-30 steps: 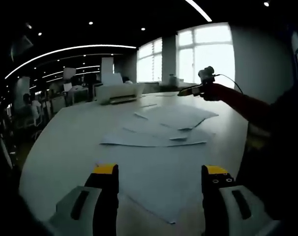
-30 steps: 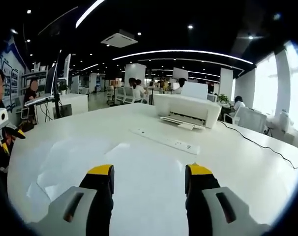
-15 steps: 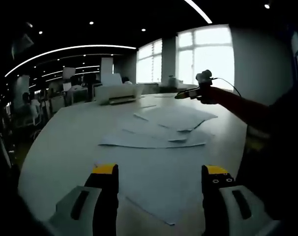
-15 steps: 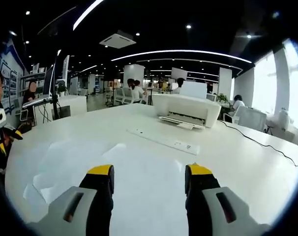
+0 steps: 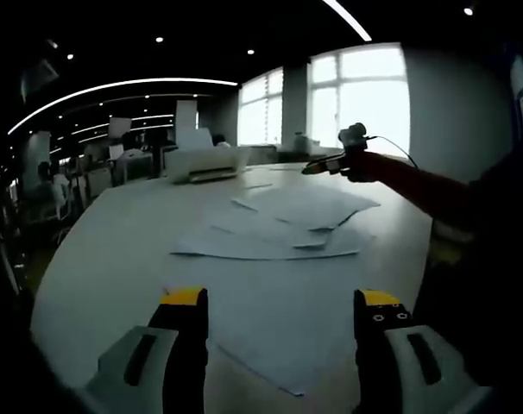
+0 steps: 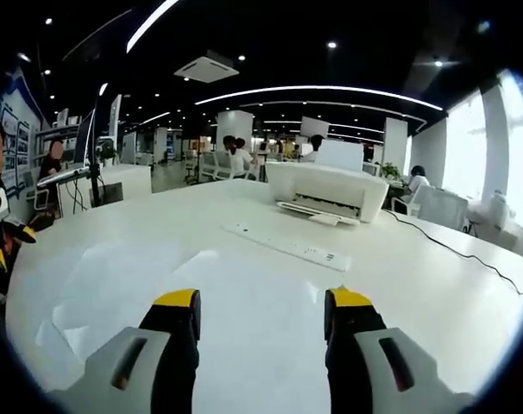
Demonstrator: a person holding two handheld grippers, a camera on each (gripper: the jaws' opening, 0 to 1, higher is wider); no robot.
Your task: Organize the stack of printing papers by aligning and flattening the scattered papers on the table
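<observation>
Looking along the left gripper (image 5: 279,310), the inspector found its two yellow-tipped jaws standing apart with nothing between them, held low over the near end of a long white table (image 5: 106,250). The printing papers (image 5: 279,228) lay scattered across the middle of that table, overlapping one another at differing angles, with one large sheet (image 5: 270,328) reaching toward the jaws and ending in a corner just below and between them. The sheets appeared flat on the surface, though none shared a common edge. Beyond the papers, the right gripper (image 5: 330,162) was held above the far side of the spread by a dark-sleeved arm (image 5: 425,194) entering from the right; a thin cable trailed from it. A white printer (image 5: 205,162) stood at the far end of the table, before bright windows (image 5: 361,90).

In the right gripper view, the right gripper (image 6: 261,315) likewise had its jaws parted and empty, poised over the table (image 6: 434,285). Pale sheets of the printing papers (image 6: 132,285) lay beneath and to the left of the jaws, their outlines faint against the white top. A white power strip (image 6: 286,245) lay further along the table, near the printer (image 6: 324,191), which was well apart from the sheets. A dark cable (image 6: 456,252) ran across the table at the right. The left gripper (image 6: 4,226) was seen at the left edge. Seated people occupied the office background.
</observation>
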